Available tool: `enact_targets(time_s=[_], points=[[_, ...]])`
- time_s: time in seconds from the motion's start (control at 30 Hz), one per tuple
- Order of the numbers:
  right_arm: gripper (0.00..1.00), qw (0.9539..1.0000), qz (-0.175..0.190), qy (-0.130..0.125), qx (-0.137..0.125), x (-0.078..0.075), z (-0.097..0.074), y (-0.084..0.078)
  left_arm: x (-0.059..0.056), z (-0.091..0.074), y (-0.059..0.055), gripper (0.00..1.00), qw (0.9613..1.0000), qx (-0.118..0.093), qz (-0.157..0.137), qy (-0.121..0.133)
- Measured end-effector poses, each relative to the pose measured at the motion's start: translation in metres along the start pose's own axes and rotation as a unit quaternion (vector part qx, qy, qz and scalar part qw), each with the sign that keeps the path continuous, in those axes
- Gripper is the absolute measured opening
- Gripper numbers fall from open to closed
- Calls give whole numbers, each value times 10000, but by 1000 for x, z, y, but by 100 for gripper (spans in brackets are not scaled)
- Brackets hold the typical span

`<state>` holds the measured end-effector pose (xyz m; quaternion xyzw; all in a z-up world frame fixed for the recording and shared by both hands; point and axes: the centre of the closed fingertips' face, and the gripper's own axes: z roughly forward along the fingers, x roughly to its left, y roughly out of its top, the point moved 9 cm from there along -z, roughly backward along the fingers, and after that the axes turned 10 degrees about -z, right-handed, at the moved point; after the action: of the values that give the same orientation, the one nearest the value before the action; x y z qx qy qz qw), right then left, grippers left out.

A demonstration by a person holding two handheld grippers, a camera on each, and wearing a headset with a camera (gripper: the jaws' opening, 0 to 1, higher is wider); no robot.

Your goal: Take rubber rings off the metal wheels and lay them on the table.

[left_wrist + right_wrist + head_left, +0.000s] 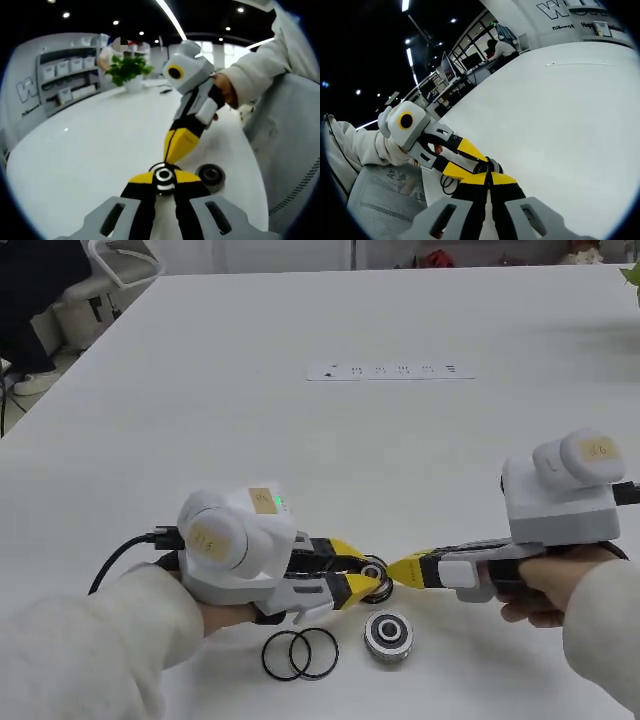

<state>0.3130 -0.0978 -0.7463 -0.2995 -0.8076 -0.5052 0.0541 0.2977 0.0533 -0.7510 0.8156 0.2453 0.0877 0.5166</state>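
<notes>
1. Head view. A broad white table [300, 440] with a smooth matte top was recorded, with a flat white strip of sockets [390, 370] lying far across it and an office chair [120, 260] beyond its far left corner. The left gripper [362, 575] was clamped on a small round metal wheel [375, 575], held just above the table. The yellow tips of the right gripper [395, 570] were drawn close together and met that wheel from the other side. A second wheel [388, 635], silvery with a dark centre, lay flat on the table just in front. Two thin black rubber rings [300, 653] lay overlapping beside it.

2. Left gripper view. The left gripper [163, 177] was closed on the metal wheel [164, 176], whose bright hub and dark outer band were shown face-on. The right gripper [172, 152] was set against the wheel's far edge, its jaws all but shut. The second wheel [210, 175] lay near on the table [90, 150]. A potted plant [127, 70] and shelving [65, 80] stood behind, under ceiling lights.

3. Right gripper view. The right gripper [489, 179] was seen with its tips pressed together; whether a ring's edge was pinched could not be told. The left gripper [479, 167] held the metal wheel [490, 165] just beyond. The rubber rings [446, 184] lay on the table [560, 110].
</notes>
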Motion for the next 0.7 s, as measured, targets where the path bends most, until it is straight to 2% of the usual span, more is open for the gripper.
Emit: enact_targets(time_s=[0.37, 0.57, 0.7], points=[[0, 10000, -40, -42, 2, -1, -3, 1, 0, -5, 6, 16, 9998, 205, 56, -7], [0, 10000, -61, -49, 1, 0, -4, 1, -2, -14, 11, 23, 9998, 164, 107, -36], [0, 10000, -53, -46, -6, 0, -5, 1, -4, -21, 19, 24, 9997, 120, 201, -47]])
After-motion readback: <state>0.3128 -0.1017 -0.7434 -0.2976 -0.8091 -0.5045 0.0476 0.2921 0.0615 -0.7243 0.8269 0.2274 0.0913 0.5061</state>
